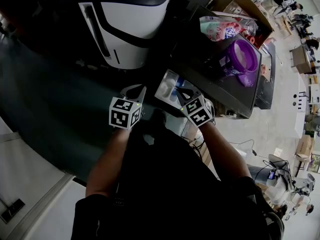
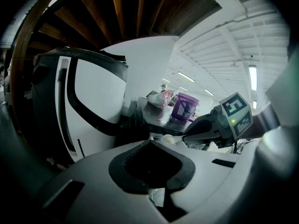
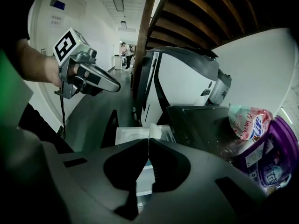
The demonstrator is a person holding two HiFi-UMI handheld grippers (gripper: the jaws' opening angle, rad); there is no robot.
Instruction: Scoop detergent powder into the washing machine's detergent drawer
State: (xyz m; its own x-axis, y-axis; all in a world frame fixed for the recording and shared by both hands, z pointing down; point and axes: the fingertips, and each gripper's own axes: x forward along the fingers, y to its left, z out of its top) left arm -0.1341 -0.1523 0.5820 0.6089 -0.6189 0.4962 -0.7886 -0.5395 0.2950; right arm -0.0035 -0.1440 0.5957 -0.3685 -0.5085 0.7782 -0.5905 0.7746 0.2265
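The white detergent drawer (image 1: 169,86) is pulled out below the white washing machine (image 1: 131,24), next to a dark cabinet top (image 1: 220,91). On that top stand a purple detergent tub (image 1: 241,59) and a pink-and-white powder bag (image 1: 220,29). My right gripper (image 1: 181,92) hovers over the drawer (image 3: 133,135), its jaws closed tip to tip (image 3: 148,140) with nothing visible between them. My left gripper (image 1: 140,90) sits just left of the drawer, also shut and empty (image 2: 149,142). The tub (image 2: 185,107) shows far behind the right gripper (image 2: 219,125).
An open cardboard box (image 1: 245,6) stands behind the powder bag. A dark green floor (image 1: 55,109) spreads to the left of the machine. A white wall or panel (image 1: 30,184) runs along the lower left. A corridor with a distant person (image 3: 125,50) lies beyond the left gripper (image 3: 91,78).
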